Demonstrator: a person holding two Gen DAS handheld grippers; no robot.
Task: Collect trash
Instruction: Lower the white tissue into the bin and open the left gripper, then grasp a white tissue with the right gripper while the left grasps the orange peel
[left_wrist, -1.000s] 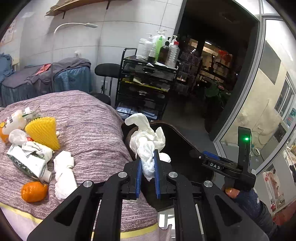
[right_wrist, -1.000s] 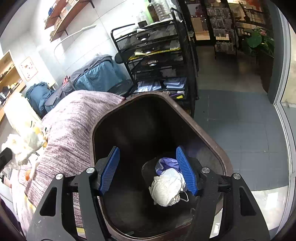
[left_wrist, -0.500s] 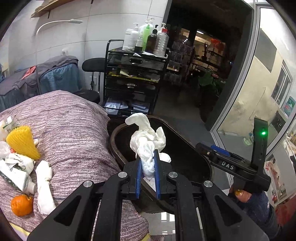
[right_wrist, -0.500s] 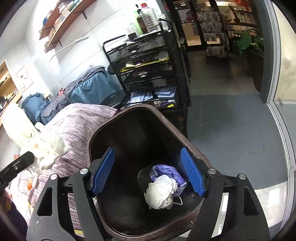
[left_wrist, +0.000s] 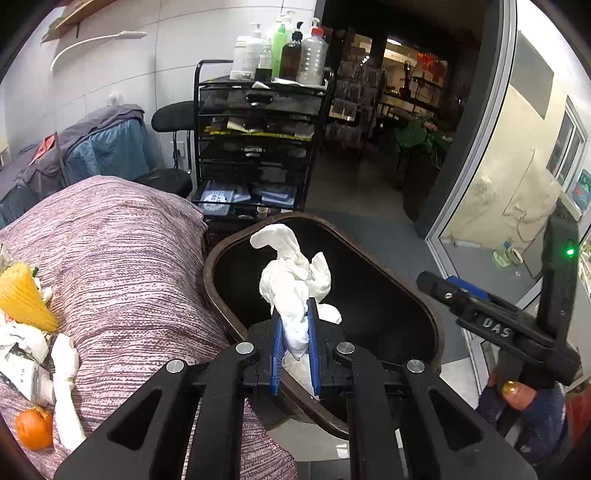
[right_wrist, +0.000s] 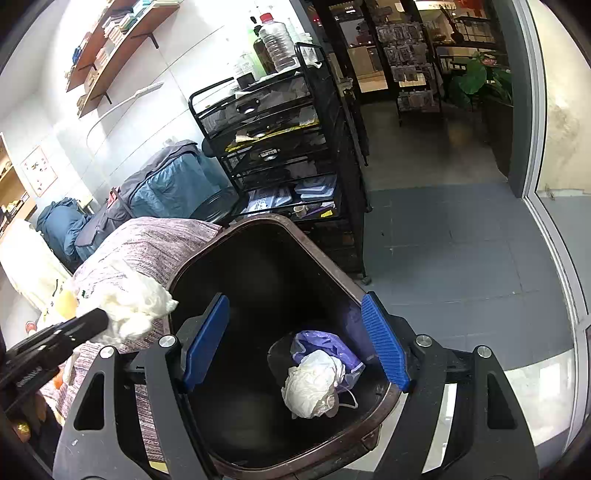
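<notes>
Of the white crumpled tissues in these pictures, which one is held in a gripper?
The tissue wad pinched in the left gripper above the bin. The other white wads lie free: one on the purple blanket, one at the bin's bottom.

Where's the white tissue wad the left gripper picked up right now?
Left wrist view, centre: the white tissue wad is pinched in the left gripper, over the bin's near rim.
</notes>
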